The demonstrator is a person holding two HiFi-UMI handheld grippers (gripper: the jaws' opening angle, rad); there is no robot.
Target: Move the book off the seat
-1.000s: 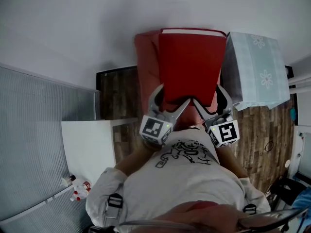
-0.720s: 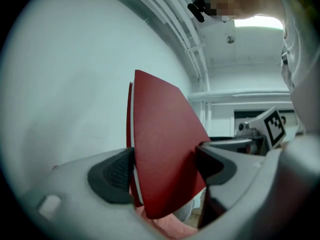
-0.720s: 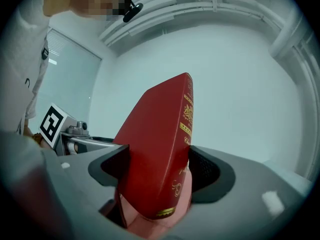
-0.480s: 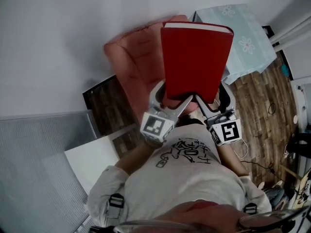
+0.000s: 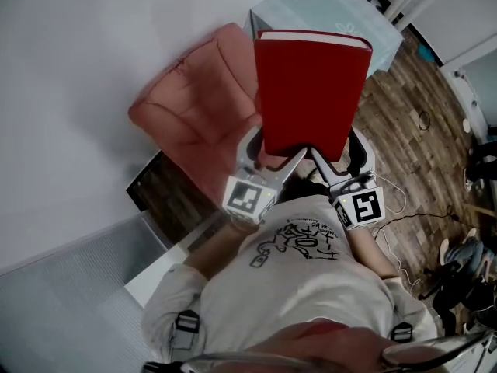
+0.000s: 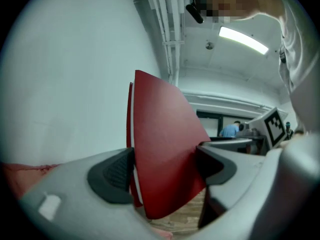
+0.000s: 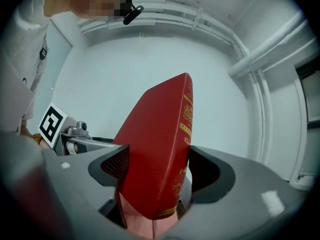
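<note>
Left gripper [image 5: 270, 155]: jaws clamped on the near left corner of the red book [image 5: 311, 92]. In the left gripper view, the left gripper [image 6: 162, 171] has one dark pad against each cover and the book [image 6: 160, 149] stands on edge between them. Its marker cube [image 5: 248, 199] sits close to the person's chest.

Book: closed hardcover, held up in the air in front of the person's white printed shirt [image 5: 303, 286], clear of the seat. White page edge shows along the far end in the head view. In the right gripper view the book [image 7: 160, 134] shows a spine with gold print, facing right.

Right gripper [image 5: 340, 154]: jaws closed on the near right corner of the same book. In the right gripper view, the right gripper [image 7: 155, 171] has its pads pressing both covers, with the spine beside the right pad. Both grippers lie side by side, near each other, and point away from the body.

Surroundings in the head view, left to right: white wall [image 5: 78, 68]; pink armchair [image 5: 202, 107], its seat bare where visible, partly behind the book's left edge; table under a pale blue flowered cloth [image 5: 326, 10] behind the book's far end; wooden floor [image 5: 419, 130] at right.
</note>
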